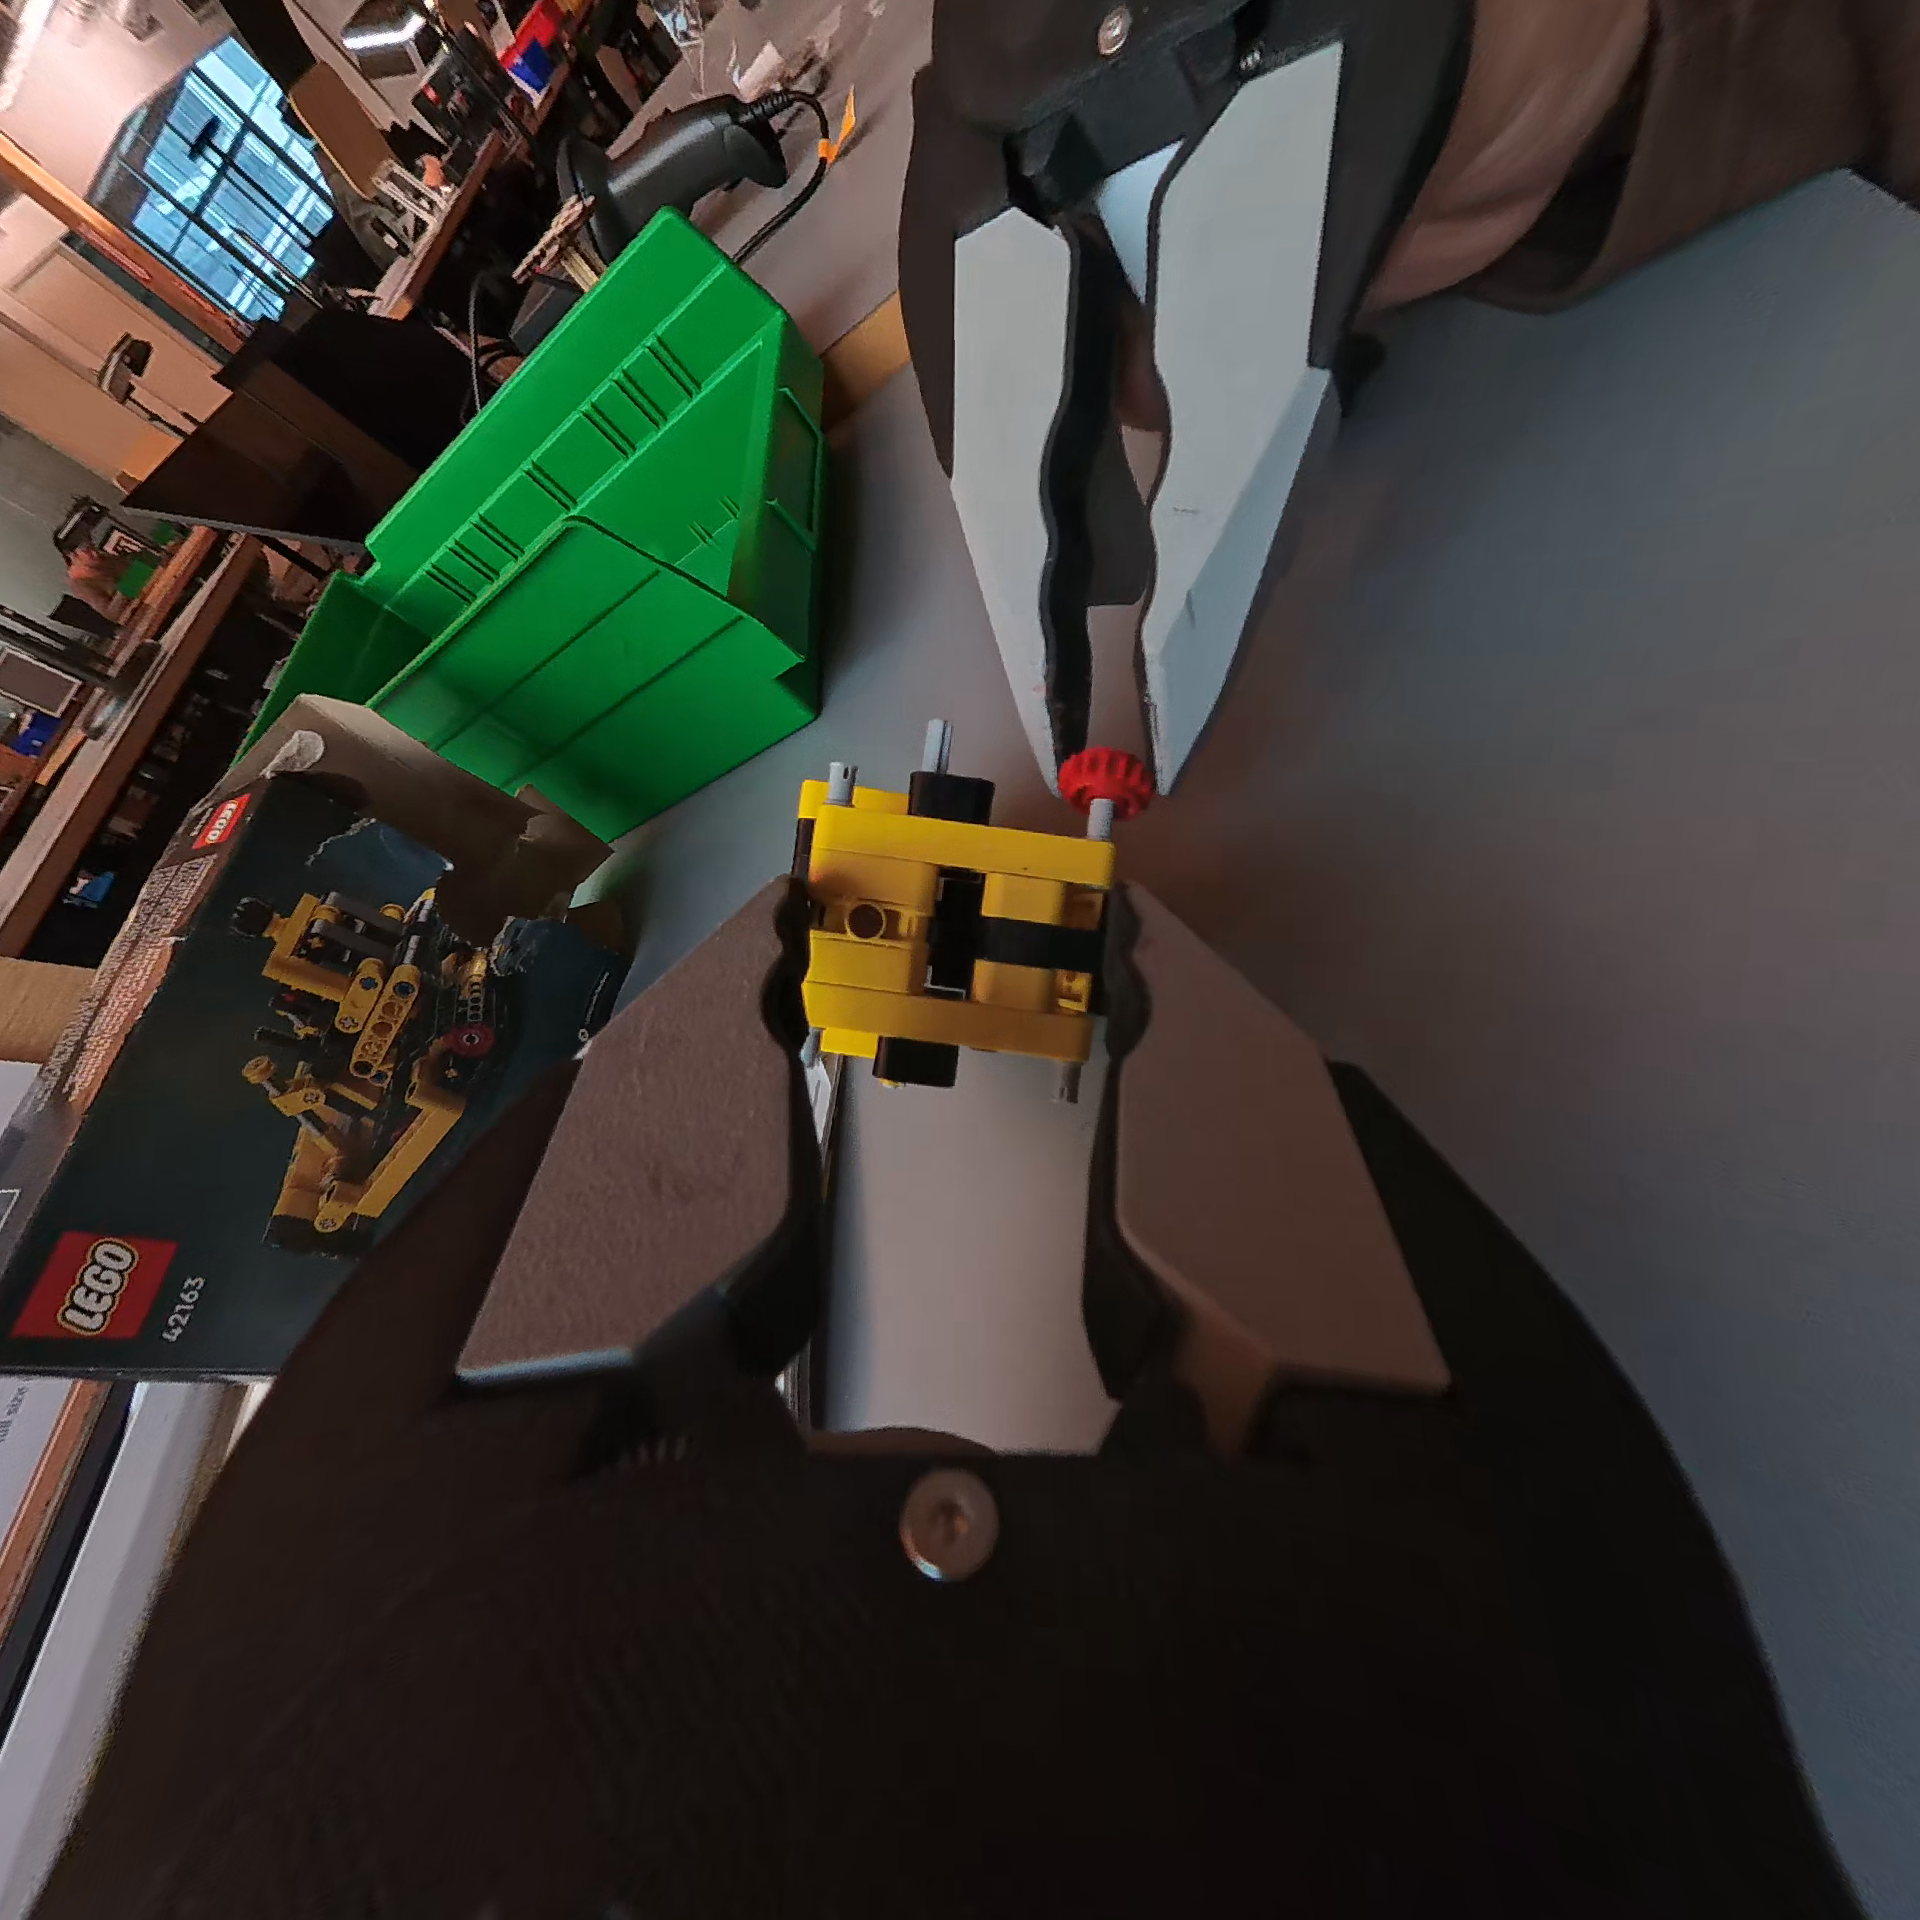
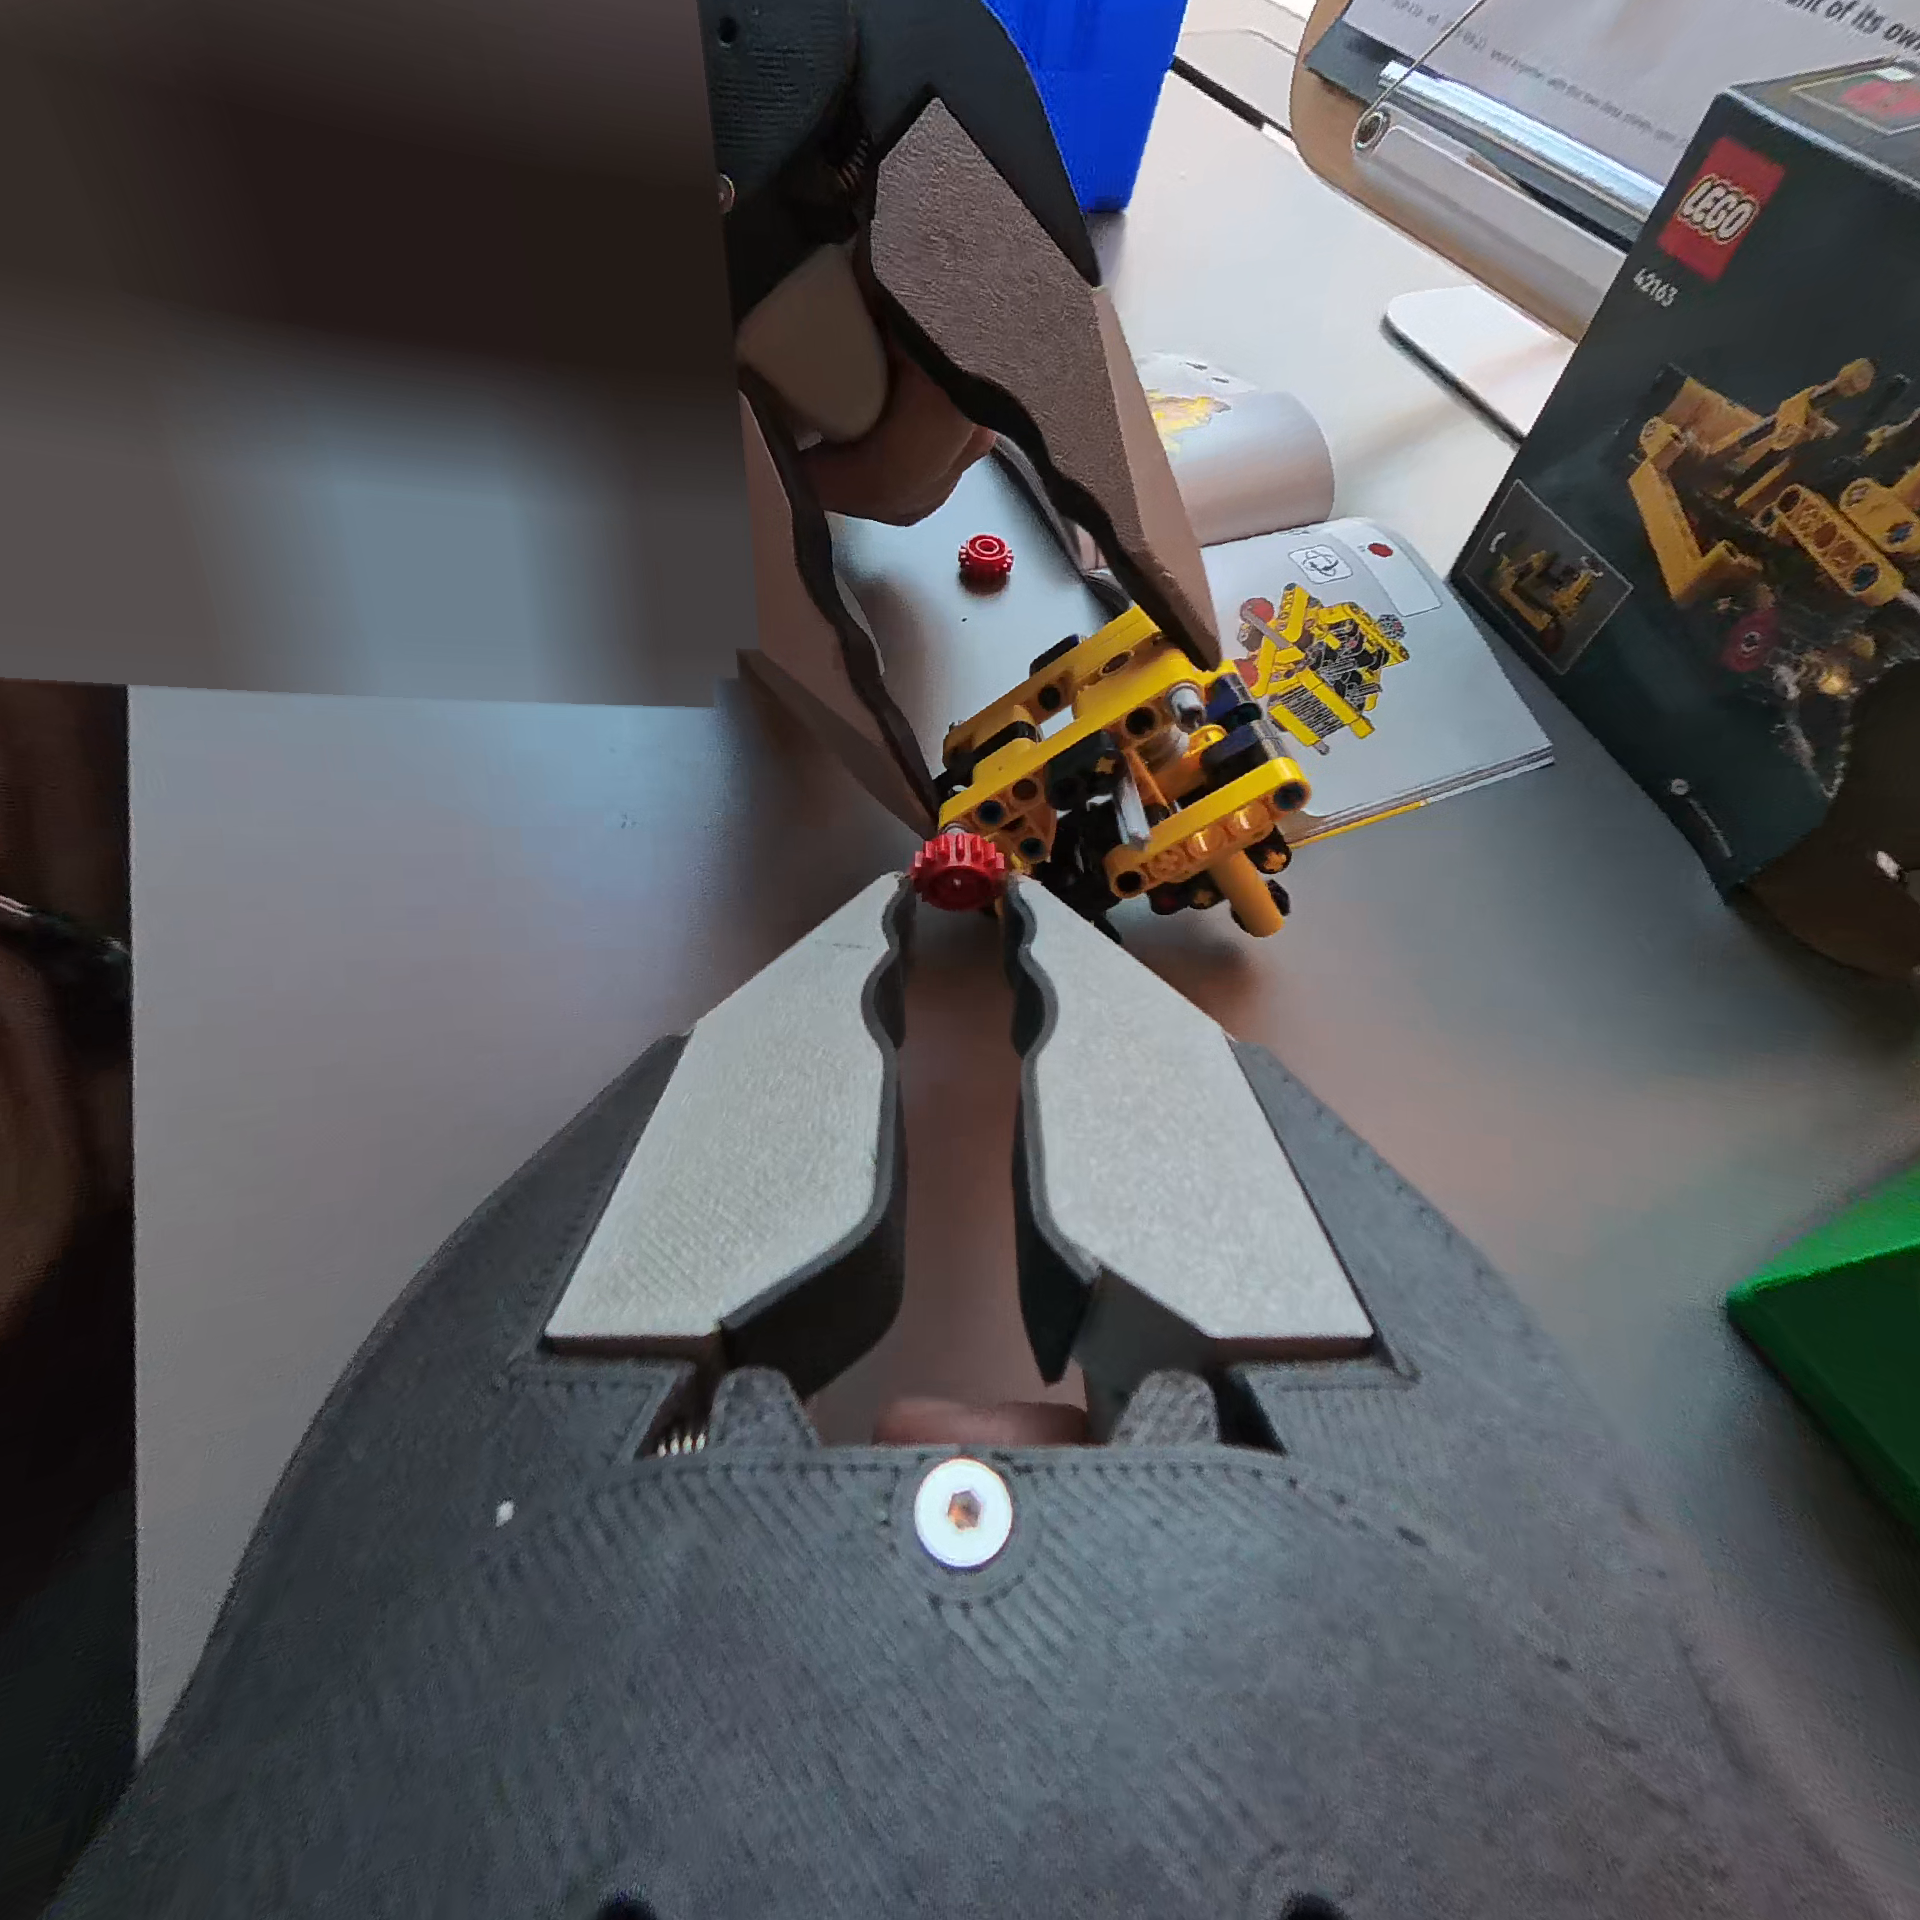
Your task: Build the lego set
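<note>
My left gripper (image 1: 951, 935) is shut on a yellow and black lego assembly (image 1: 951, 951) and holds it above the grey table. It also shows in the right wrist view (image 2: 1127, 769), between the left gripper's fingers (image 2: 1039, 416). My right gripper (image 2: 954, 883) is shut on a small red gear (image 2: 954, 871). The gear (image 1: 1101, 777) sits on a grey axle (image 1: 1097, 819) that sticks out of the assembly's corner. The right gripper (image 1: 1103, 774) comes in from the top of the left wrist view. A second red gear (image 2: 984, 559) lies on the table behind.
A green bin (image 1: 623, 540) and the set's dark box (image 1: 301, 1060) stand to the left; the box also shows at the right (image 2: 1704, 520). An open instruction booklet (image 2: 1351, 644) lies behind the assembly. A blue bin (image 2: 1091, 94) stands far back. A green corner (image 2: 1849, 1320) sits at right. Left and right tips are no more than a few centimetres apart.
</note>
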Action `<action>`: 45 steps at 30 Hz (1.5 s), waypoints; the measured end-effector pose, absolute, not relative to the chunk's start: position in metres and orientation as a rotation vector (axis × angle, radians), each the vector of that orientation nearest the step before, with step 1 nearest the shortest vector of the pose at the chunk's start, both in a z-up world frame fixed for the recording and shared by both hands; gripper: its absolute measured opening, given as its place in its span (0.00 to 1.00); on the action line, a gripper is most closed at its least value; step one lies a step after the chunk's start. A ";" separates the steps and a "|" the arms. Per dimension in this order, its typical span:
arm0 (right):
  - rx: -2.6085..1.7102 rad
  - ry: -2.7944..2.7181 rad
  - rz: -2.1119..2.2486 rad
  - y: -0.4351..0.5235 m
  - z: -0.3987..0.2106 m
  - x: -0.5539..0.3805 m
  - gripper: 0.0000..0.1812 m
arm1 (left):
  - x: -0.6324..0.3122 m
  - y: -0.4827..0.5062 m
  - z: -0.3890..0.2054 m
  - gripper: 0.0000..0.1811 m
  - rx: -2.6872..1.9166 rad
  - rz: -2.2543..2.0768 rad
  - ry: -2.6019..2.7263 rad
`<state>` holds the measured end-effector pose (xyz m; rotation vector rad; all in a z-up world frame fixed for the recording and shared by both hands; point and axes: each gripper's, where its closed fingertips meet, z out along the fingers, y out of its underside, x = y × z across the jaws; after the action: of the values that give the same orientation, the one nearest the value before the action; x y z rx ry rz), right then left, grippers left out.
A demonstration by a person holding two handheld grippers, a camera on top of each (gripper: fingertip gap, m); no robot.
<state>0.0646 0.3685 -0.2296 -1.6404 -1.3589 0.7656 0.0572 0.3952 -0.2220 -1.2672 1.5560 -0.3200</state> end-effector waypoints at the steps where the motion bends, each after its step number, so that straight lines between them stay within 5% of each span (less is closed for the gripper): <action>1: -1.642 -1.354 0.782 0.368 -0.229 0.065 0.07 | 0.057 0.396 -0.222 0.30 -1.270 -0.327 1.552; 32: -1.579 -1.512 0.302 0.372 -0.229 0.067 0.07 | 0.056 0.397 -0.224 0.30 -1.291 -0.343 1.556; 45: -2.035 -1.885 0.123 0.356 -0.270 0.112 0.08 | 0.054 0.402 -0.224 0.30 -1.296 -0.359 1.499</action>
<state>0.1124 0.3557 -0.2696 -2.0345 -1.8850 0.1231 0.0540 0.4019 -0.2243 -1.2964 1.4987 -0.3591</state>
